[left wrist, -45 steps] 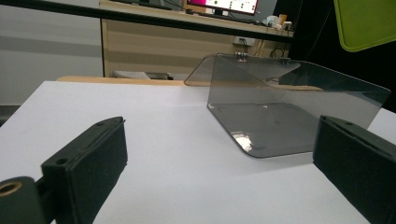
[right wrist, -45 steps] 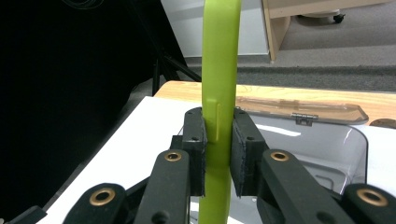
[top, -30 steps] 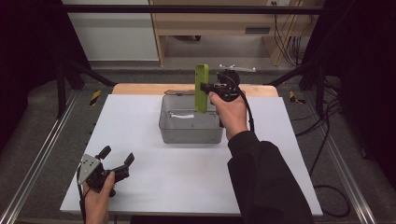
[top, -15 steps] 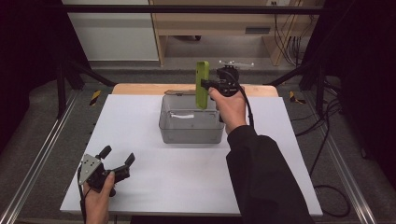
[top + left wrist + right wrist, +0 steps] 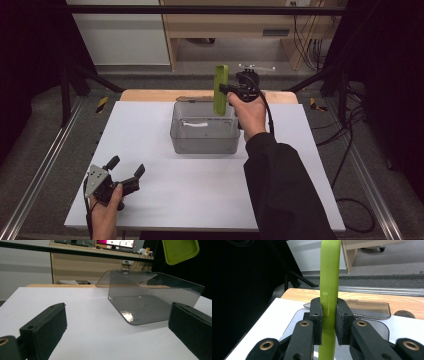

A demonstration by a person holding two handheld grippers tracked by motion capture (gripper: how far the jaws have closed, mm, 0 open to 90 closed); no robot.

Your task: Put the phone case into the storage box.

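Black pads of the right gripper (image 5: pixel 328 322) press from both sides on a green flat piece (image 5: pixel 329 290), so this gripper is pinching it. In the right gripper view the green flat piece stands upright between the 2 jaws and shows its thin edge, with a small step in the edge just at the height of the pads. It continues above the pads to the top of the picture and also below them.

In the high view the right gripper (image 5: pixel 226 90) is held in the air by the person's right hand (image 5: pixel 250 112), above the far right corner of a clear grey box (image 5: pixel 204 142). The green flat piece (image 5: pixel 220 90) is vertical there too, and its lower end is over the far rim of the box. I cannot tell whether it touches the rim. The box has its lid (image 5: pixel 372 308) opened backward, lying flat on the wooden strip (image 5: pixel 150 95) behind the white table top (image 5: pixel 200 195). Inside the box something small and pale lies near the far wall, too small to name.

The left gripper (image 5: pixel 125 172) rests low at the near left part of the table top, well apart from the box, in the person's left hand (image 5: pixel 107 212). Its 2 jaws are spread wide with nothing between them, and in the left gripper view the box (image 5: pixel 155 305) and the lower corner of the green flat piece (image 5: pixel 180 251) appear beyond them.
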